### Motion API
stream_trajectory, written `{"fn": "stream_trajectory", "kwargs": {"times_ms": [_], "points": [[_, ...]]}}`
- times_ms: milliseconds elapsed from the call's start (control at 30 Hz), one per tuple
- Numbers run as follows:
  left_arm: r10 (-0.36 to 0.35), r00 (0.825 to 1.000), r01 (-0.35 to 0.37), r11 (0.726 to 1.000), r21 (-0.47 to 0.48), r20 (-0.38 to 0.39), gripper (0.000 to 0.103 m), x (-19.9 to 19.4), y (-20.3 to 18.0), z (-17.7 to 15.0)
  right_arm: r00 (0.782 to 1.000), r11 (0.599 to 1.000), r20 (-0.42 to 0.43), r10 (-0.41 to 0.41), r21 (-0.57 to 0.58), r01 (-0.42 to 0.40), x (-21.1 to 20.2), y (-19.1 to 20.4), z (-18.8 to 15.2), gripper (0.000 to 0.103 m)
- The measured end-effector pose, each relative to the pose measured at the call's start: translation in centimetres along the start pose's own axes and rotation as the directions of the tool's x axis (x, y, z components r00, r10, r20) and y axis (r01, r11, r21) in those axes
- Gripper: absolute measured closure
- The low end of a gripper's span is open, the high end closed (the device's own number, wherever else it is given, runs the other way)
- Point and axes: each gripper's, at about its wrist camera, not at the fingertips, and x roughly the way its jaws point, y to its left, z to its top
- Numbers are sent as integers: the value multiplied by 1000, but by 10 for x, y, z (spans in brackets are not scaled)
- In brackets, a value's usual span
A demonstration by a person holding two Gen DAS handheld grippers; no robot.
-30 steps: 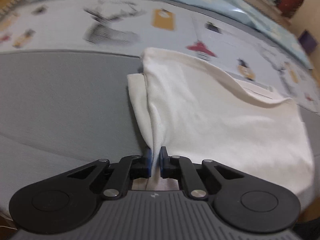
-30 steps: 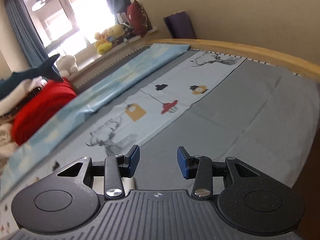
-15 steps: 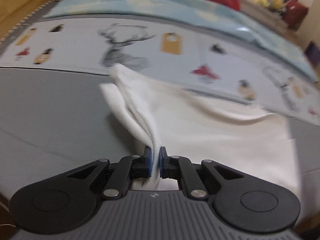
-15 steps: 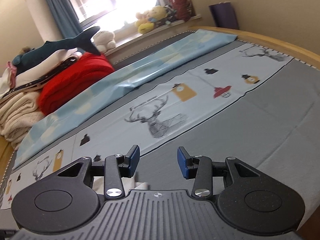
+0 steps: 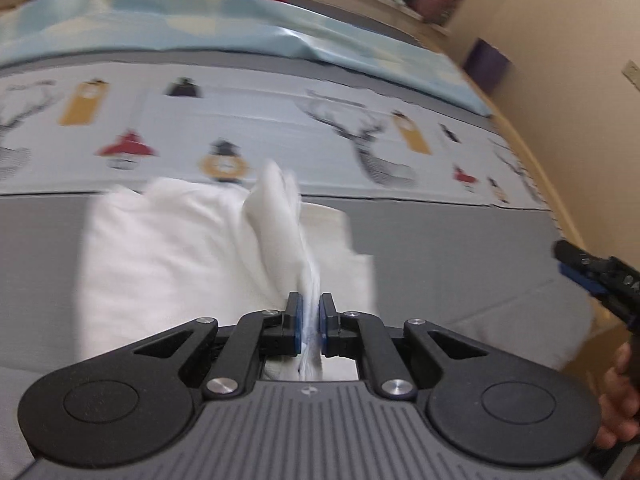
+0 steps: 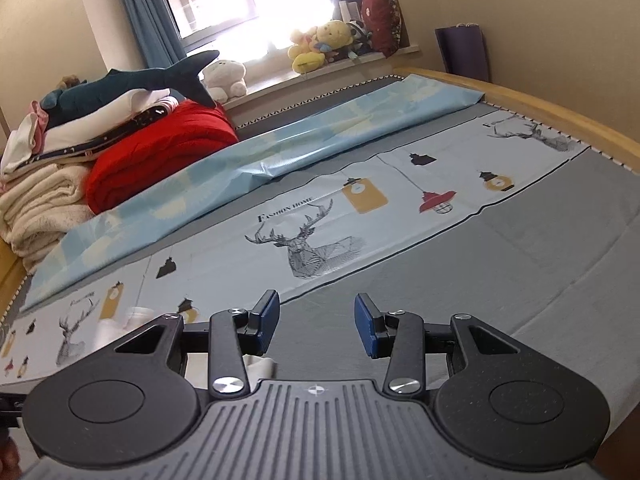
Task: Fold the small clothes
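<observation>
1. The left gripper [image 5: 310, 322] pinches a raised fold of the white garment [image 5: 180, 248]; the cloth sits squeezed between the two blue pads, which stand nearly together, and the jaws have just been opening a little with the fabric between them.
2. From the pinch the fold rises as a narrow ridge straight ahead of the left gripper and ends in a soft peak near the edge of the printed sheet [image 5: 280, 120].
3. The rest of the white garment lies spread on the grey bed cover [image 5: 460, 248], mostly to the left of the ridge in the left wrist view, with a smaller flap just to its right. The picture is blurred, so seams and edges cannot be told.
4. The right gripper [image 6: 316, 324] hangs over the grey bed cover with its blue pads spread well apart and nothing between them.
5. In the right wrist view a small part of the white garment shows low on the left, behind and beneath the left finger [image 6: 266, 318]; it does not touch the pads.
6. In the left wrist view the right gripper appears at the far right edge, well apart from the garment, with part of a hand [image 5: 618, 396] below it.
7. At the far side of the bed lie a red blanket [image 6: 160, 156], folded cream blankets [image 6: 40, 208] and a plush shark [image 6: 132, 84].
</observation>
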Motion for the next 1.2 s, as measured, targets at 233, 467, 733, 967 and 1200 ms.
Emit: {"fn": "stream_trajectory", "kwargs": {"times_ms": [233,467,733,967,1200], "points": [[-7,997,9,1000,-19,73,66,-3,-8,4,1000,1000,-6,-13,20,13,0,-10,1,60],[161,979,-162,987,0,127,66,-49,32,11,999,1000,-20,28,6,-28,4,6,-2,60],[314,937,-327,942,69,150,66,-100,95,-7,995,993,-54,82,-79,-86,6,45,-11,60],[196,971,-187,979,-79,136,68,-100,146,-36,987,983,-108,117,-132,-131,16,73,-25,60],[245,968,-247,968,39,59,67,-77,138,-37,950,979,-249,191,-22,-203,52,95,-39,60]]}}
